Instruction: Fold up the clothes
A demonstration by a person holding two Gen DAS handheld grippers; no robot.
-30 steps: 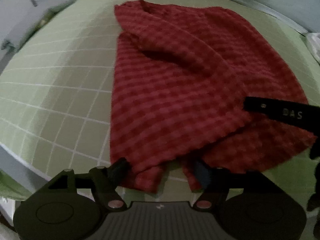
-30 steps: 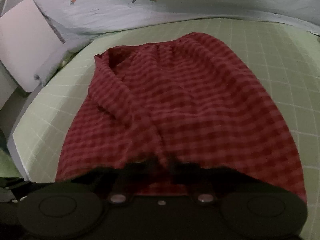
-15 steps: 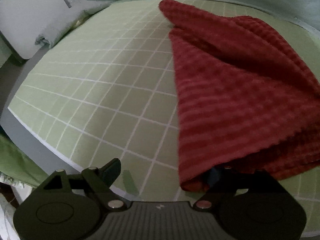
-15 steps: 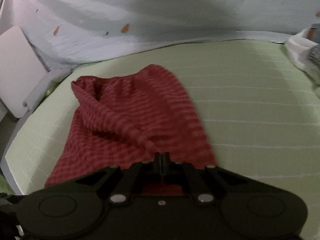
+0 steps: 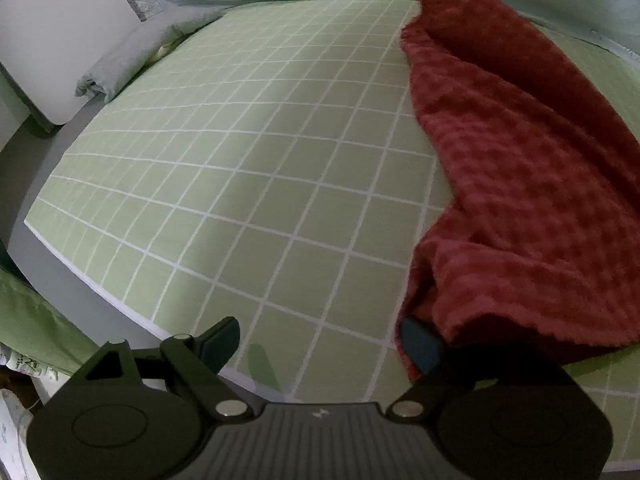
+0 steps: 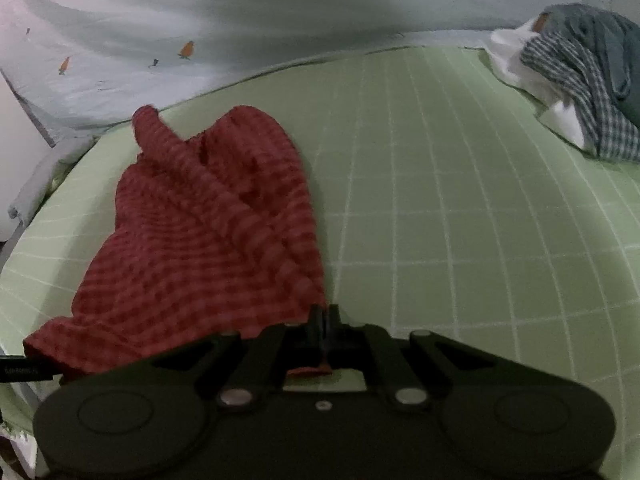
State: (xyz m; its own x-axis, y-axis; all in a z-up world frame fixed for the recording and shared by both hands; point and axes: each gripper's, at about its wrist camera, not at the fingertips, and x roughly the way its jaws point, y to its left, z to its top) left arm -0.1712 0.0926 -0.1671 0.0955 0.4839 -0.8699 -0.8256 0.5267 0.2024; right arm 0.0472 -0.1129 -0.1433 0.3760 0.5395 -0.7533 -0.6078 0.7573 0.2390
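A red checked garment (image 6: 208, 240) lies on the green grid mat (image 6: 460, 220), bunched into long folds. My right gripper (image 6: 322, 320) is shut on the garment's near right edge, with red cloth pinched between its fingers. In the left wrist view the garment (image 5: 520, 184) fills the right side. My left gripper (image 5: 320, 344) is open over the mat (image 5: 240, 160); its right finger (image 5: 418, 344) touches the garment's near corner, and its left finger (image 5: 220, 340) is over bare mat.
A pile of other clothes (image 6: 572, 80), blue, checked and white, lies at the mat's far right corner. A pale patterned sheet (image 6: 200, 32) rises behind the mat. A white board (image 5: 60, 40) and a rolled grey cloth (image 5: 120, 68) sit at the far left.
My left gripper let go of the garment's near edge and swung left, so the cloth now sits to its right. My right gripper closed on the garment and dragged it rightward, bunching it narrower.
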